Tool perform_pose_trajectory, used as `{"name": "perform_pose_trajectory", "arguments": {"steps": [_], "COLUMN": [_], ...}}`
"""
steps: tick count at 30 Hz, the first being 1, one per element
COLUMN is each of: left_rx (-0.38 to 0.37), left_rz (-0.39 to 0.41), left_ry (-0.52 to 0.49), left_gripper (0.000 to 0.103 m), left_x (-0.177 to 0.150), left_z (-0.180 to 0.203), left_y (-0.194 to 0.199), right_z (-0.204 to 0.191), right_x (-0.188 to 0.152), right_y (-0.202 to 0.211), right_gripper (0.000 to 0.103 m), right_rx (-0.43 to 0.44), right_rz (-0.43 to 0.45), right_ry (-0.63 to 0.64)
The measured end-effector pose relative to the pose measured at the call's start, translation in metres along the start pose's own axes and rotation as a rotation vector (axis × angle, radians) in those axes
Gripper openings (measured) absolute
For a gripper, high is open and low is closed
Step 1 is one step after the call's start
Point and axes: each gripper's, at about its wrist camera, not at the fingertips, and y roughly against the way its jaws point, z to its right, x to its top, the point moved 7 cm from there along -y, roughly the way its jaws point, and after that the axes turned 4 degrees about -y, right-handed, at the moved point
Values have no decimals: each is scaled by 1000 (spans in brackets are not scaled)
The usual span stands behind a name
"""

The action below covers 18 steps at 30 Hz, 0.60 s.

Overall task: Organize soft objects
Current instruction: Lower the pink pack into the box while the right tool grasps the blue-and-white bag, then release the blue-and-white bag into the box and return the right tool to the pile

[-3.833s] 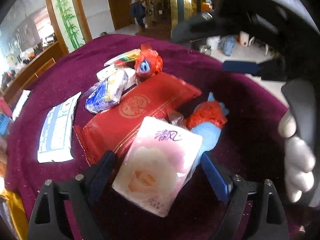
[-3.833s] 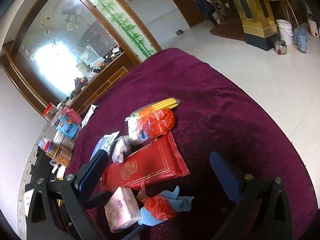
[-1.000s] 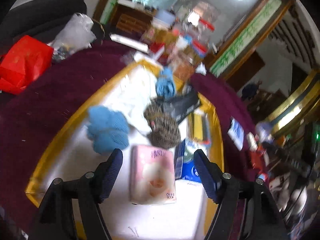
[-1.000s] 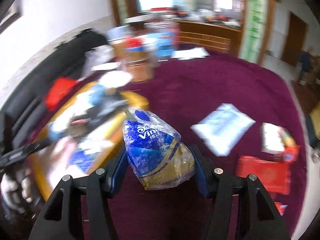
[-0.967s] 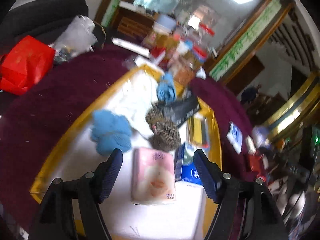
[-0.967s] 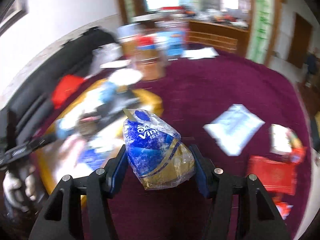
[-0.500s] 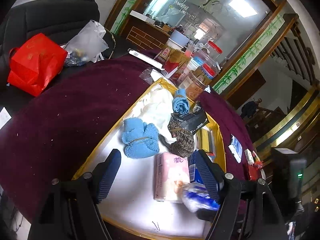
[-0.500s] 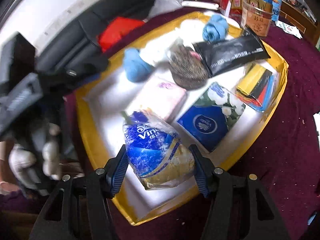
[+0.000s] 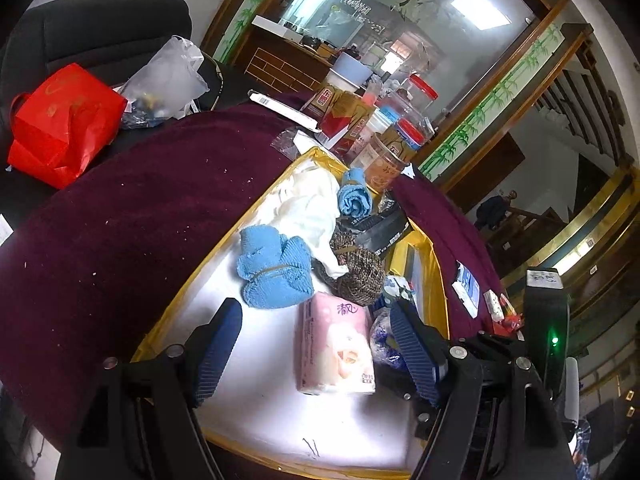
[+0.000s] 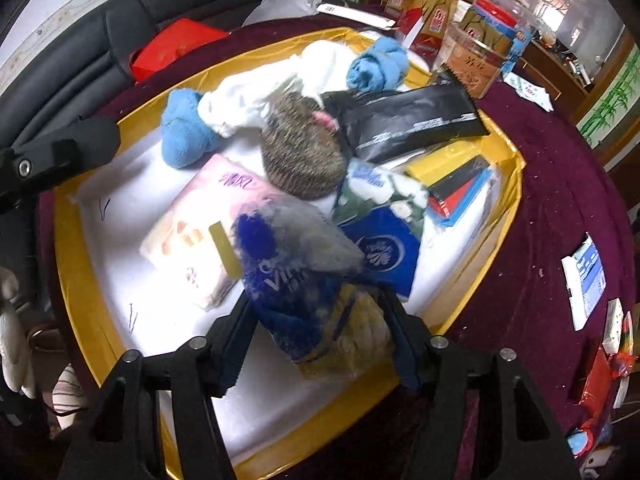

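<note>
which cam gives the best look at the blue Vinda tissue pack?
Right wrist. The blue Vinda tissue pack fills the space between the opening jaws of the right gripper over the yellow tray, though motion-blurred. Left wrist shows only a sliver behind its own right finger.

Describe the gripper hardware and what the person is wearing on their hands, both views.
Both the left gripper and right gripper are matte black frames with silver screw heads. Their jaws carry dark blue ribbed pads. In the left wrist view, the right unit's black body shows a lit green LED. A white knit glove is visible at the right view's left edge. No cables visible.
</note>
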Motion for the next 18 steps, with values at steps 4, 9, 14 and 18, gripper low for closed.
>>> {"name": "perform_pose_trajectory", "arguments": {"steps": [4,9,14,18], "left_rx": [9,12,11,6], "left_rz": [0,-10,-17,-8], "left_ry": [-12,-23,-53,-80], "left_gripper": [82,82,82,83], "left_x": [-1,-4,-8,-8], "left_z": [3,8,20,29], "left_y": [2,1,4,10], "right_z": [-8,-2,15,53], "right_x": [-4,-13,-26,-50], "right_y": [5,30,57,79], "right_gripper": [70,73,74,74], "right_rx": [70,104,106,97], "right_rz": [11,78,183,257], "right_ry": [-6,-28,-72,-184]}}
